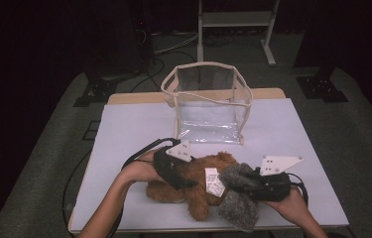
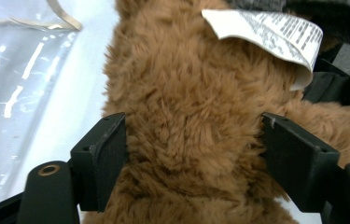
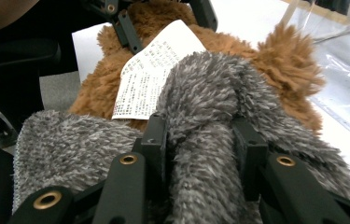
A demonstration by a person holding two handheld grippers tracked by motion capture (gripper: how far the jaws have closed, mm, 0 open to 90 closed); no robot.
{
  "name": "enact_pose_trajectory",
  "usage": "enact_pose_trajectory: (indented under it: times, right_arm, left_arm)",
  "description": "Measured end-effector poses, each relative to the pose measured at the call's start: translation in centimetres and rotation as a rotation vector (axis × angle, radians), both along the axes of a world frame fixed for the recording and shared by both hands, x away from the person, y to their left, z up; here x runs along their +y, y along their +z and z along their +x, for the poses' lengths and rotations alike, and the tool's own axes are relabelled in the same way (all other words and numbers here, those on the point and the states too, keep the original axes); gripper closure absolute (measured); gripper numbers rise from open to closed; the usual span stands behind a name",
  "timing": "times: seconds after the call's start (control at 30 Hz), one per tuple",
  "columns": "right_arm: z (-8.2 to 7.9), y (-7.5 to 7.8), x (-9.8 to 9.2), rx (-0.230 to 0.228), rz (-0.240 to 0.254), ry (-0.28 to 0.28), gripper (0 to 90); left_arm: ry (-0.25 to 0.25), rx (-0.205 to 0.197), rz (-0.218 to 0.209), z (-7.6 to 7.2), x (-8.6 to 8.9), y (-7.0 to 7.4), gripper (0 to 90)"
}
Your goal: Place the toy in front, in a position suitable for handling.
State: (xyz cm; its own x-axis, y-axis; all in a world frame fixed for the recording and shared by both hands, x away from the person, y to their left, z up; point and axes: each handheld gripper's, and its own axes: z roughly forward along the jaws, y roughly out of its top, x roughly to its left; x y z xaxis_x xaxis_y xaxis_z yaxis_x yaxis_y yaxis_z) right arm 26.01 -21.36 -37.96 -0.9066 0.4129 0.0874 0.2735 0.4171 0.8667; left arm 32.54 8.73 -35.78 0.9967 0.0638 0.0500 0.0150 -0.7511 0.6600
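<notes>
Teddy bear (image 1: 193,186) lies lengthwise across the table's (image 1: 124,134) near edge, left gripper (image 1: 176,178) clamping its body; right gripper (image 1: 253,184) pinches the grey scarf (image 1: 238,201); clear bag (image 1: 208,101) stands beyond.

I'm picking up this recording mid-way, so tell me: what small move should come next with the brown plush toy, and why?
Probably lift the brown plush toy off the white table with both tongs together. The left tongs are clamped around its furry body, and the right tongs pinch its grey fuzzy scarf. The clear bag stands open just behind the toy, so lifting towards it looks like the natural step.
</notes>
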Motion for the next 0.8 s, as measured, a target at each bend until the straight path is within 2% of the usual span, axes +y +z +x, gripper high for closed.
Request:
enact_pose_trajectory:
  times: [0.03, 0.17, 0.3, 0.33, 0.4, 0.43, 0.53, 0.57, 0.63, 0.67, 0.7, 0.73, 0.77, 0.8]
  right_arm:
    - [0.1, 0.2, -0.4, -0.003, 0.005, -0.010, 62.9]
    - [0.3, 0.4, -0.7, 0.006, 0.027, -0.033, 63.1]
    - [0.6, 0.5, 0.2, 0.004, 0.034, -0.048, 63.1]
    - [0.7, 0.6, 1.2, -0.011, 0.035, -0.051, 62.8]
    - [0.7, 0.6, 1.5, -0.015, 0.036, -0.050, 62.7]
    - [0.8, 0.7, 2.0, -0.025, 0.028, -0.049, 62.7]
    - [0.8, 0.5, 1.9, -0.019, 0.029, -0.049, 63.0]
    - [0.8, 0.2, 1.6, -0.022, 0.022, -0.058, 63.3]
    - [0.7, 0.0, 1.3, -0.022, 0.014, -0.069, 63.4]
    - [0.7, -0.2, 1.0, -0.014, 0.016, -0.073, 63.6]
    - [0.8, -0.3, 0.8, -0.009, 0.021, -0.074, 63.7]
    - [0.9, -0.4, 0.7, -0.003, 0.024, -0.074, 63.7]
    - [0.9, -0.4, 0.7, -0.003, 0.024, -0.074, 63.7]
    - [0.9, -0.4, 0.7, -0.003, 0.024, -0.075, 63.7]
  left_arm:
    - [0.007, 0.005, -0.012, -0.1, 0.2, -0.1, 26.7]
    - [0.011, 0.002, -0.014, -0.2, 0.4, -0.2, 26.8]
    - [0.011, -0.002, 0.002, -0.2, 0.1, -0.3, 26.8]
    - [0.013, -0.009, 0.017, -0.2, 0.0, -0.3, 26.8]
    - [0.012, -0.014, 0.026, -0.2, 0.0, -0.3, 26.8]
    - [0.016, -0.014, 0.021, -0.2, 0.2, -0.3, 26.8]
    - [0.018, -0.014, 0.009, -0.2, 0.5, -0.2, 26.6]
    - [0.023, -0.029, 0.029, -0.2, 1.1, 0.0, 26.5]
    - [0.030, -0.040, 0.037, -0.2, 1.4, 0.0, 24.4]
    - [0.053, -0.048, 0.019, -0.1, 2.7, 0.2, 24.3]
    - [0.053, -0.048, 0.019, -0.1, 2.7, 0.2, 24.3]
    - [0.079, -0.037, -0.025, 0.1, 4.2, 0.4, 24.1]
    - [0.079, -0.037, -0.025, 0.1, 4.2, 0.4, 23.9]
    - [0.093, -0.028, -0.047, 0.1, 4.8, 0.4, 23.9]
